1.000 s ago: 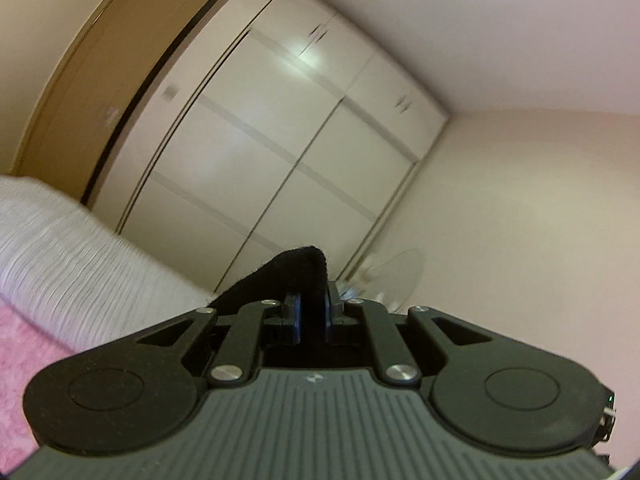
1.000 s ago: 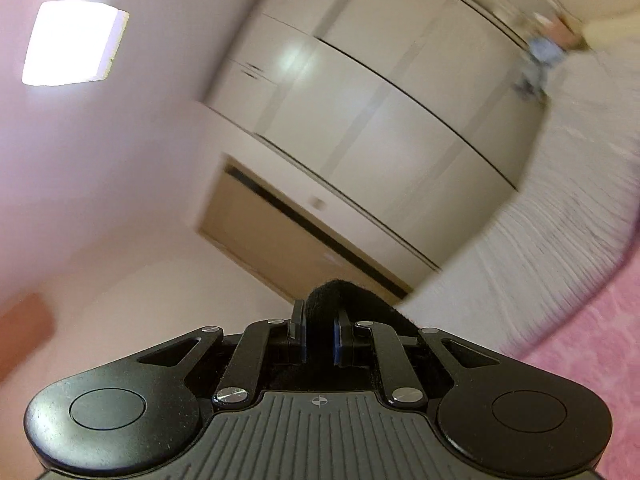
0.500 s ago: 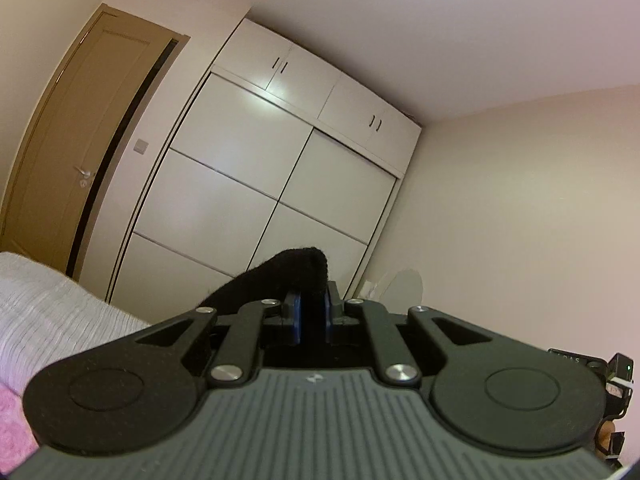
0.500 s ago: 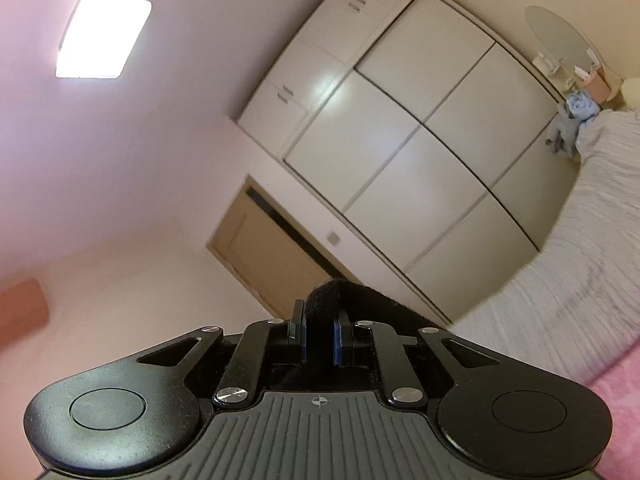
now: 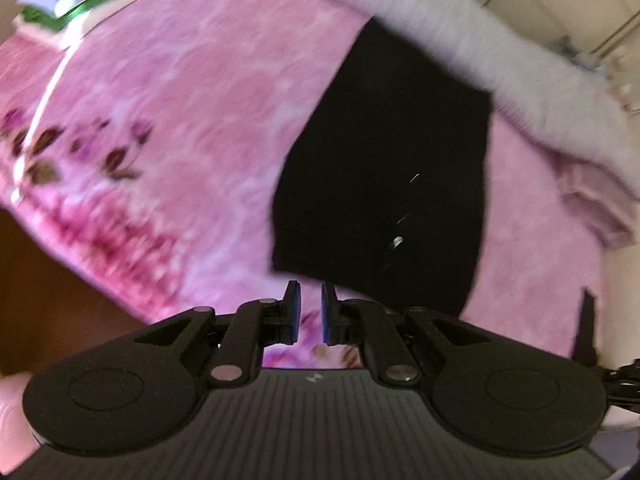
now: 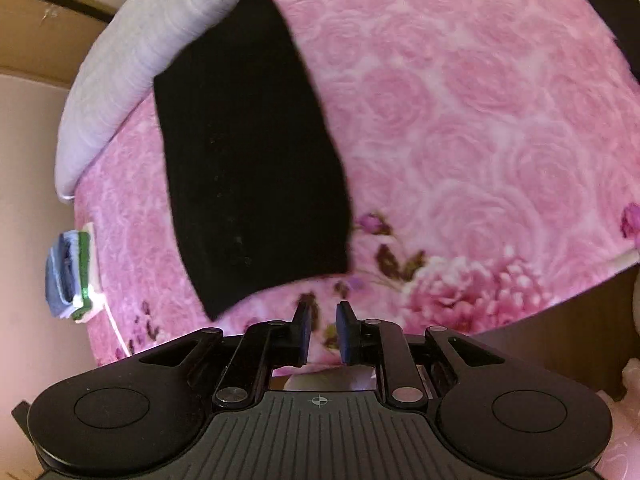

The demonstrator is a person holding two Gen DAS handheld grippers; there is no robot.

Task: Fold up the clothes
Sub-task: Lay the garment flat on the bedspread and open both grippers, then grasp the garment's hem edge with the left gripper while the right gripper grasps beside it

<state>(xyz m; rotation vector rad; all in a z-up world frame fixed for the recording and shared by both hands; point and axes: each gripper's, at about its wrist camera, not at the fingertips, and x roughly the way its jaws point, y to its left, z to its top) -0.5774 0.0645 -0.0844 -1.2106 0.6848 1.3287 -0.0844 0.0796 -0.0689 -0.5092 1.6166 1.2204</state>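
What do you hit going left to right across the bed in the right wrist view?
Stack of folded clothes at the bed's left edge → black garment lying flat → bare rose-print pink bedspread → another black piece at the top right corner.

Black garment (image 6: 248, 160) on pink rose-patterned bedspread (image 6: 460, 120).

No readable txt, labels, brands or nos. anywhere in either view, just blur and fabric.
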